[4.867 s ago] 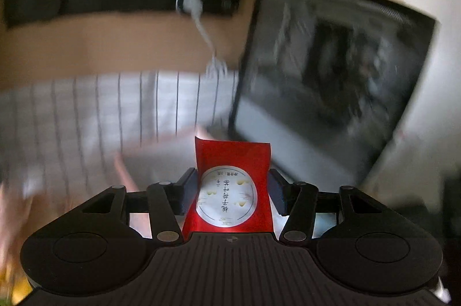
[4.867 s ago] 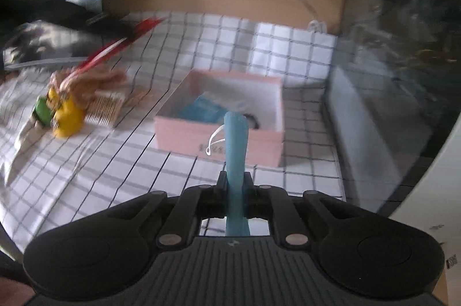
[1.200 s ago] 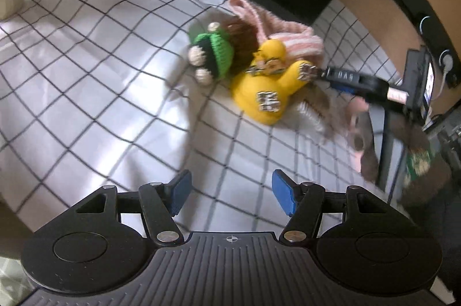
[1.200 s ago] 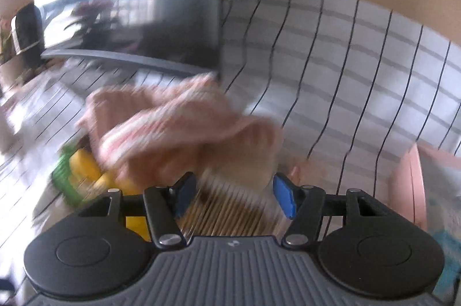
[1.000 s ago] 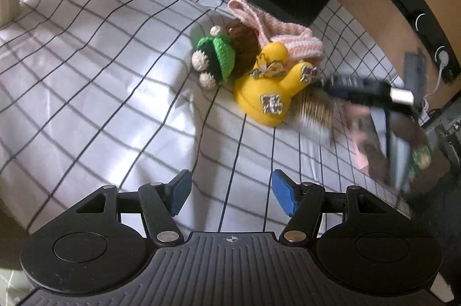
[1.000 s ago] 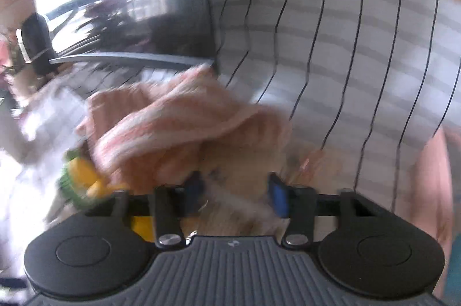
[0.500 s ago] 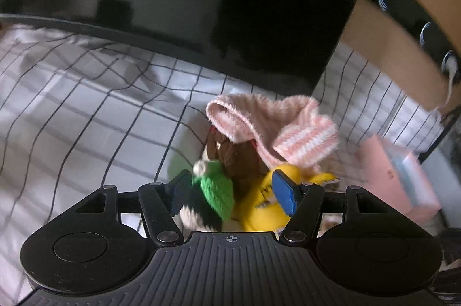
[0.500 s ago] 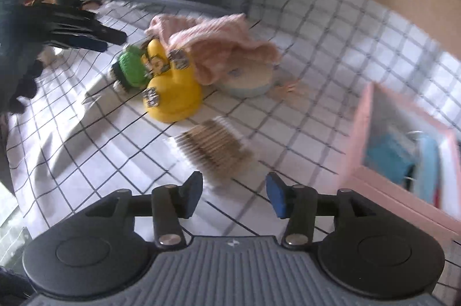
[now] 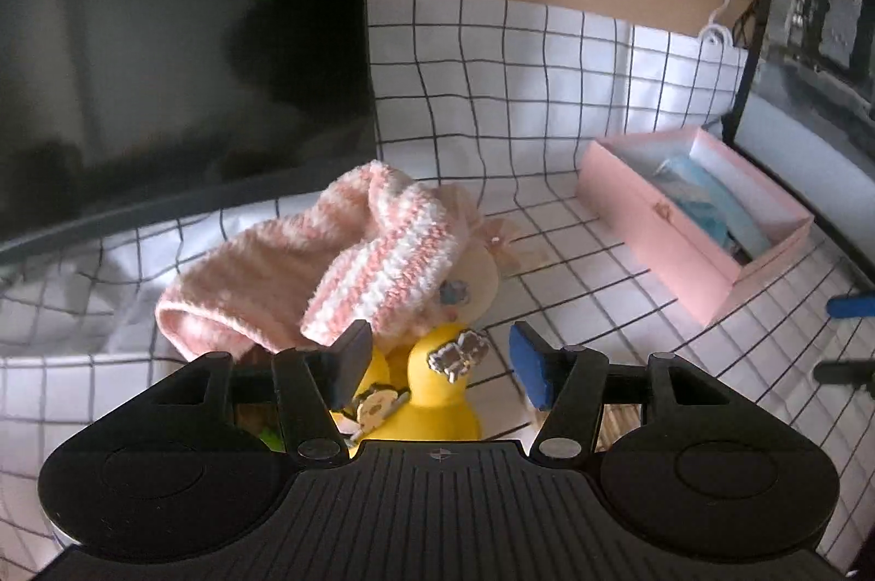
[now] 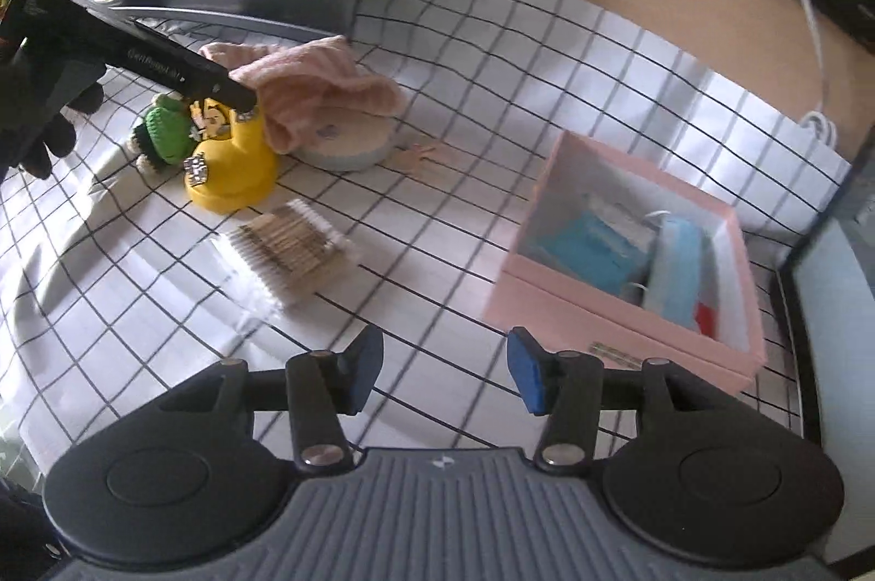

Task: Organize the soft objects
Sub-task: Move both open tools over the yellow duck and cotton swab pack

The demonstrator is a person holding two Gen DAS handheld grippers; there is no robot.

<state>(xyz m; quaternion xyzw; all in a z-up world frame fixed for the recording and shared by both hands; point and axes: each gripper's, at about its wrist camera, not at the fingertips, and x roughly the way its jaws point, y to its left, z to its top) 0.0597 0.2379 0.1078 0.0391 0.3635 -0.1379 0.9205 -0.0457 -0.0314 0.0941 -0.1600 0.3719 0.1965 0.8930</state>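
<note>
Looking through the left wrist camera, I see my left tool (image 9: 435, 357) about half open, its jaws having just closed a little, poised over the yellow plush duck with sewn patches (image 9: 437, 389); the duck's top sits between the blue pads, but I can't see them pressing on it. A pink-and-white striped knitted sock (image 9: 350, 264) lies draped just beyond, and the open pink cardboard box (image 9: 667, 231) sits off to the right on the grid-checked cloth covering the desk (image 9: 547, 89).

From the right wrist camera, my right tool (image 10: 443, 365) is half open with nothing in it, hanging over bare cloth between a clear packet of cotton swabs (image 10: 290, 247) and the box. The duck, beside a green crocheted toy (image 10: 164, 127), lies well off to its left, so I judge the left tool far nearer; the duck stands upright, head toward that tool.
</note>
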